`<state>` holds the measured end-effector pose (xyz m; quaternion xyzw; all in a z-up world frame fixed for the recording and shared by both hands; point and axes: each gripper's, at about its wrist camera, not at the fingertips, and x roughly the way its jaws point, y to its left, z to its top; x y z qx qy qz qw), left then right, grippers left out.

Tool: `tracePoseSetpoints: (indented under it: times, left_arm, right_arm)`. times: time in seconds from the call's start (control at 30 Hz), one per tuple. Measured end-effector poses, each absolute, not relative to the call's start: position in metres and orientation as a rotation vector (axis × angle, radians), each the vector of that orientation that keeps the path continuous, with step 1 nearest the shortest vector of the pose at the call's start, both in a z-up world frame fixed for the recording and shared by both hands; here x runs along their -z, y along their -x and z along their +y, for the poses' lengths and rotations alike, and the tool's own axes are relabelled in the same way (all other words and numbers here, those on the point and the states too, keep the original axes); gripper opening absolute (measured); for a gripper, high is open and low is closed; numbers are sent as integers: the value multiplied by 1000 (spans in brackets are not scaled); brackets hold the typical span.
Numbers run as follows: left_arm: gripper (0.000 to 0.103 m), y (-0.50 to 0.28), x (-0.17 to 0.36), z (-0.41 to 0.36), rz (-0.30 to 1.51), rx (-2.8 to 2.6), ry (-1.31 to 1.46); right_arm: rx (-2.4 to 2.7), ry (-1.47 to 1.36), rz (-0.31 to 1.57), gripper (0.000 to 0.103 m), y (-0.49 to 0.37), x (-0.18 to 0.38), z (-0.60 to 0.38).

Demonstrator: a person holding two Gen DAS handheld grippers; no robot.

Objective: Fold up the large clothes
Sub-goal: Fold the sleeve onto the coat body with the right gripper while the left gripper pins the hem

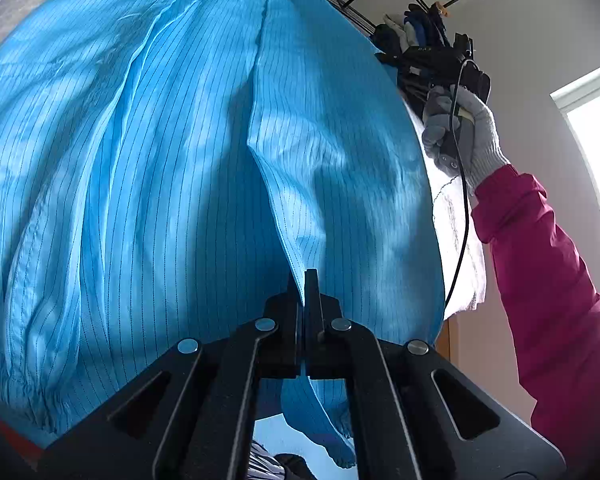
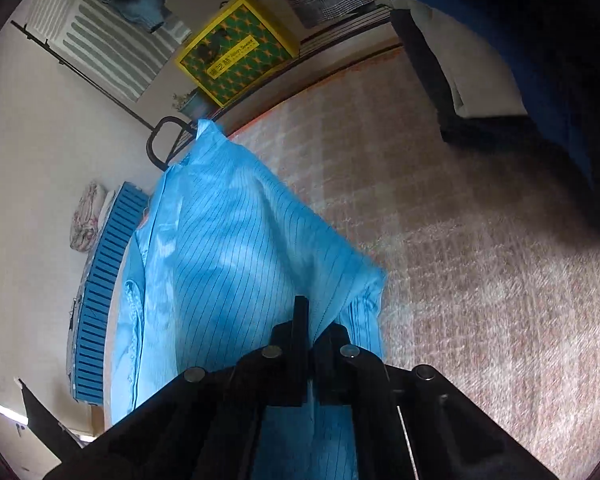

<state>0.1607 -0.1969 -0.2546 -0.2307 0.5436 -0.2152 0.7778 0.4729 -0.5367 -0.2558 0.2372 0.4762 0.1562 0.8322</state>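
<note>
We hold the blue striped garment (image 1: 148,168) in the air, spread between both claws; in the right wrist view it hangs above the pinkish woven mat (image 2: 460,240), near that mat's left edge. We judge the fabric thin, light, limp and somewhat slick: it drapes in long folds and will not keep a shape unsupported. Take hold at seams or hemmed edges, where the layers are thicker. The left claw (image 1: 303,280) is pinched narrow on a fabric edge. The right claw (image 2: 312,320) is likewise closed on a fold. The gloved right hand (image 1: 466,128) grips its handle.
</note>
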Motion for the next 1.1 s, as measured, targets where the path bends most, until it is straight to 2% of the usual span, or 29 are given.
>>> tracePoseSetpoints:
  times: [0.1,0.27,0.3,0.33,0.37,0.4,0.47,0.53,0.7,0.77,0.93,1.07,1.1]
  left_arm:
    - [0,-160,250,-202,1164,476,453]
    - [0,-167,258,-215,1192,478,431]
    - [0,-167,259,-215,1196,484,430]
    - [0,-167,258,-216,1194,488,429]
    - [0,-168,257,-216,1199,483,424]
    - [3,-170,256,-218,1211,479,421]
    - [24,-163,252,-211,1201,493,434]
    - [32,-160,245,-206,1175,492,420]
    - [32,-152,243,-199,1193,514,400]
    - [32,-152,245,-197,1206,518,404]
    - [31,-148,252,-193,1232,538,392]
    - [13,-146,256,-193,1245,568,392]
    - [12,-146,257,-193,1246,577,391]
  right_arm:
    - [-282,-486,939,0,-483,235,-552]
    - [-201,-429,1008,0,-500,240,-559]
    - [-214,-429,1019,3,-498,241,-559]
    - [-230,-443,1023,20,-494,241,-559]
    - [-245,-454,1018,30,-488,238,-559]
    - [-256,-451,1016,30,-481,236,-558]
    - [-268,-422,1021,30,-464,227,-557]
    - [-297,-399,1012,30,-439,214,-557]
    - [-425,-362,1001,32,-342,178,-552]
    - [-467,-349,992,35,-297,170,-547]
    - [-492,-421,1055,39,-206,193,-537]
    - [-429,-442,1144,38,-169,233,-526]
    - [-417,-462,1163,38,-164,243,-526]
